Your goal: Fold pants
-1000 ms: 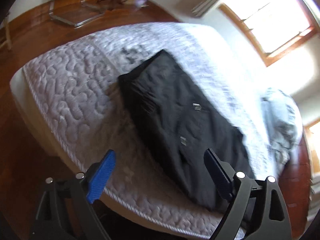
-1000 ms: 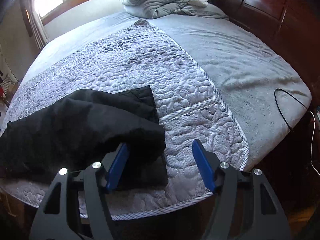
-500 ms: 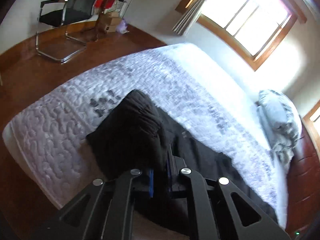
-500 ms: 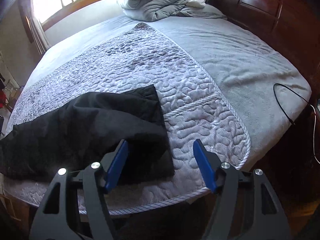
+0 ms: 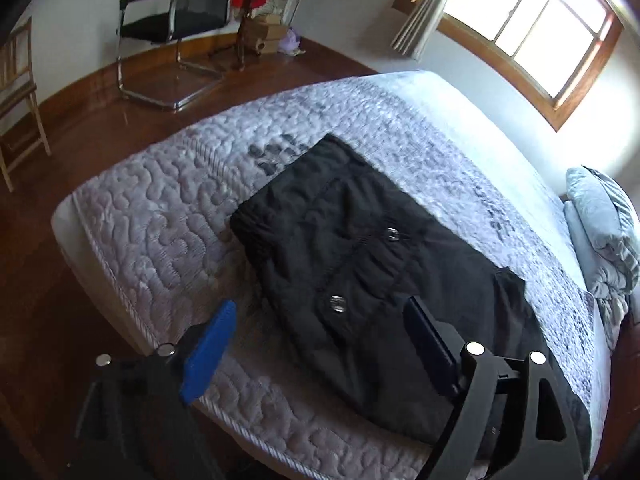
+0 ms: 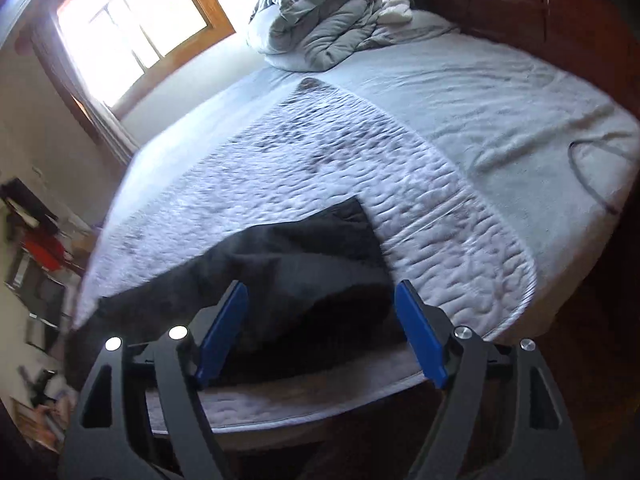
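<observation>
Pants (image 5: 360, 280) lie folded on the quilted bed (image 5: 160, 216) near its edge, where I can reach them. My left gripper (image 5: 320, 352) has just opened again, empty; my right gripper (image 6: 320, 332) has also been widening (nothing pinched), both hovering above the cloth.

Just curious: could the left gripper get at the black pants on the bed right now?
Probably yes. The left gripper stands open just above the black pants, nothing lies between them, and the bed around is bare.
</observation>
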The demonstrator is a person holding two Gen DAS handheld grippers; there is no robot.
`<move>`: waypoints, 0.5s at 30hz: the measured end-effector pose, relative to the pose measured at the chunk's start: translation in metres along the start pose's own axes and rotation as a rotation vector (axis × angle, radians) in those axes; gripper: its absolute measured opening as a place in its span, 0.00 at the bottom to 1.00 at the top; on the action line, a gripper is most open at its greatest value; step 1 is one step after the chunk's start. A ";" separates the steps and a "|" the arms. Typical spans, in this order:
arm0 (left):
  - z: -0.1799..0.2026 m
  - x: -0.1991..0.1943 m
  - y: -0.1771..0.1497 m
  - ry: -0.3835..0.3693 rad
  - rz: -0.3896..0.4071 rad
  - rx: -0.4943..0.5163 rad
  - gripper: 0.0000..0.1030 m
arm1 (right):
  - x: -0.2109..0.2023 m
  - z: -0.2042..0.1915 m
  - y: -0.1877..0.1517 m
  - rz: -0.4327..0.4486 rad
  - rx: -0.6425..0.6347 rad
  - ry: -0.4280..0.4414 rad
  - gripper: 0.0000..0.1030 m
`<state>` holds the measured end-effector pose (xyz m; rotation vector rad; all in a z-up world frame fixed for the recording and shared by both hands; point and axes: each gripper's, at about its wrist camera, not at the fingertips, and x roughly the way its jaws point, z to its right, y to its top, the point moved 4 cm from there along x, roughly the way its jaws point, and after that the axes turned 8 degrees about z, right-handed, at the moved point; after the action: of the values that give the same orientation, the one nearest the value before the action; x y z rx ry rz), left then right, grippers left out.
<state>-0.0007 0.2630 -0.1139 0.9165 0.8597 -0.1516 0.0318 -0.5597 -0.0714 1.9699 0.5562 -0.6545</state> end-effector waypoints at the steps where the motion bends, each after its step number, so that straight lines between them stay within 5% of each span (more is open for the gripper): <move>1: 0.006 -0.006 -0.001 -0.008 0.012 0.008 0.90 | 0.001 -0.003 -0.003 -0.014 0.020 0.026 0.74; 8: 0.068 -0.007 -0.020 -0.113 -0.012 0.120 0.93 | 0.044 -0.022 -0.045 -0.197 0.226 0.174 0.72; 15: 0.098 0.036 -0.051 -0.120 -0.129 0.186 0.93 | 0.083 -0.012 -0.054 -0.241 0.385 0.139 0.70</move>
<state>0.0576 0.1664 -0.1416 1.0148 0.8023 -0.4004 0.0634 -0.5153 -0.1553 2.3431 0.8091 -0.8259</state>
